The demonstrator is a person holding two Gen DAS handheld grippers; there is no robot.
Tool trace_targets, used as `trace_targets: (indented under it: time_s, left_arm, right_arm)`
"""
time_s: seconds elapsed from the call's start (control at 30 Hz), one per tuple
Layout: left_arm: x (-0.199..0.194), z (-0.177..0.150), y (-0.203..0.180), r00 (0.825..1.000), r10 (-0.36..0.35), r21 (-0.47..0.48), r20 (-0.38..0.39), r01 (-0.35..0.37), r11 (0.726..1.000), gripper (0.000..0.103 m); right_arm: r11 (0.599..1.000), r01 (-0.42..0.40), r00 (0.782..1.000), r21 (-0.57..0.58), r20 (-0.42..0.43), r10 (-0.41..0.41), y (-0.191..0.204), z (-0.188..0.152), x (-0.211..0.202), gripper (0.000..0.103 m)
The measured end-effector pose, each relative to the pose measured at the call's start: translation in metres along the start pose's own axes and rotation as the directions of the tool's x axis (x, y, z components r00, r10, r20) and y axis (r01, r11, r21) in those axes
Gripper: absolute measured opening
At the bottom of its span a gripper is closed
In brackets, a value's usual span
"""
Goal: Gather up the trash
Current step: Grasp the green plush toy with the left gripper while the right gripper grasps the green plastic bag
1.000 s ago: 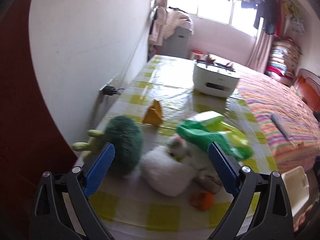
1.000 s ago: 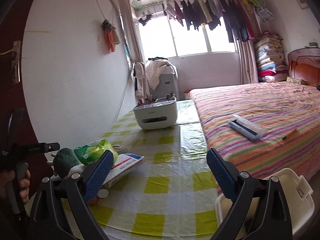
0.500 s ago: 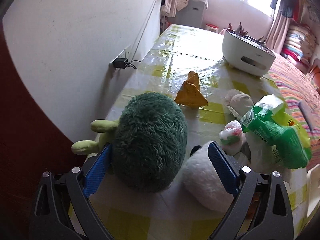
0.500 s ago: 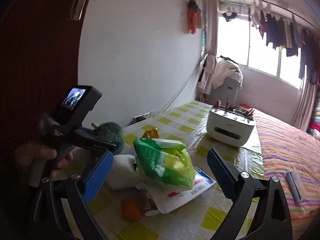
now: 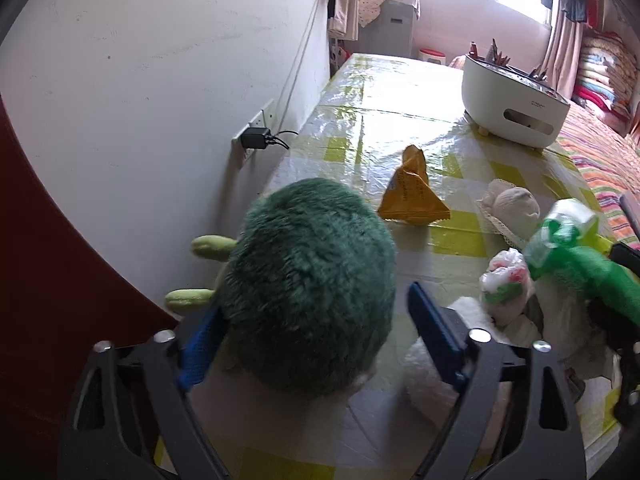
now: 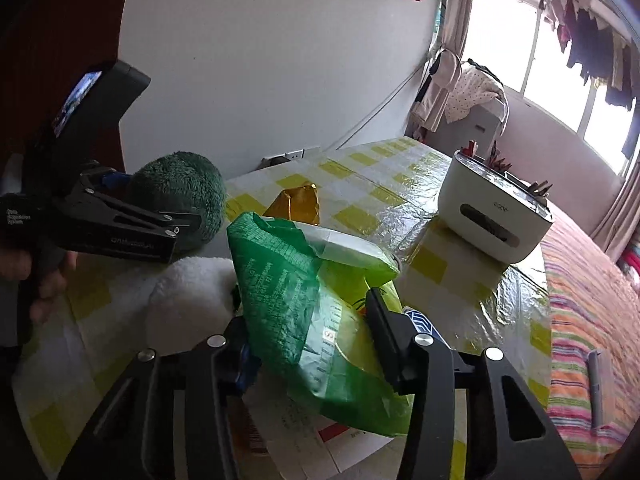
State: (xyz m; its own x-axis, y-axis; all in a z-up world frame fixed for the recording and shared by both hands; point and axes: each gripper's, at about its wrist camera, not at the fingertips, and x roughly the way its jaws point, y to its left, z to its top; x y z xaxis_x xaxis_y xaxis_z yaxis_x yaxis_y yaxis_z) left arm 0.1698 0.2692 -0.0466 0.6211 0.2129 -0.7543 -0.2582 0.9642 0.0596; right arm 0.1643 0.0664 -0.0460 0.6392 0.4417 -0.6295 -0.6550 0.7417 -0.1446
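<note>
My left gripper [image 5: 312,332] has its blue-padded jaws around a dark green plush toy [image 5: 312,280] at the near left of the checked table; the pads touch its sides. My right gripper [image 6: 308,336] has its jaws around a green snack bag [image 6: 304,304] lying on papers. The bag also shows at the right of the left wrist view [image 5: 580,256]. An orange wrapper [image 5: 412,196] lies mid-table, and a crumpled plastic wad [image 5: 506,280] lies beside the bag.
A white plush toy [image 6: 188,300] lies between the green toy and the bag. A white organiser box [image 6: 496,216] stands farther back on the table [image 5: 400,108]. A wall with a plugged socket [image 5: 256,138] runs along the left; a striped bed [image 6: 584,320] lies right.
Both grippers moved forward and down. The left jaws closed in around the green plush toy. The right jaws narrowed around the green snack bag.
</note>
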Motion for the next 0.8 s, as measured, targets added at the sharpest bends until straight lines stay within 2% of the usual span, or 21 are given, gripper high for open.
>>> trace_targets:
  time_s: [0.1, 0.27, 0.53, 0.8]
  left_arm:
    - [-0.001, 0.001, 0.009, 0.999, -0.033, -0.046, 0.008, 0.034, 0.998, 0.068]
    - [-0.005, -0.001, 0.012, 0.999, -0.042, -0.073, 0.025, 0.044, 0.996, 0.062]
    - [-0.022, -0.005, 0.006, 0.996, -0.067, -0.091, 0.056, 0.072, 0.993, 0.061]
    - [-0.056, -0.006, -0.01, 0.986, -0.076, -0.075, 0.145, 0.087, 0.993, 0.061]
  right_arm:
    - [0.998, -0.021, 0.998, 0.064, 0.059, 0.017, -0.009, -0.006, -0.021, 0.033]
    - [0.989, -0.03, 0.991, 0.146, 0.134, 0.011, -0.021, -0.016, -0.055, 0.027]
    - [0.974, -0.036, 0.982, 0.224, 0.191, -0.008, -0.038, -0.031, -0.086, 0.026]
    - [0.956, -0.024, 0.977, 0.294, 0.207, -0.039, -0.057, -0.048, -0.103, 0.026]
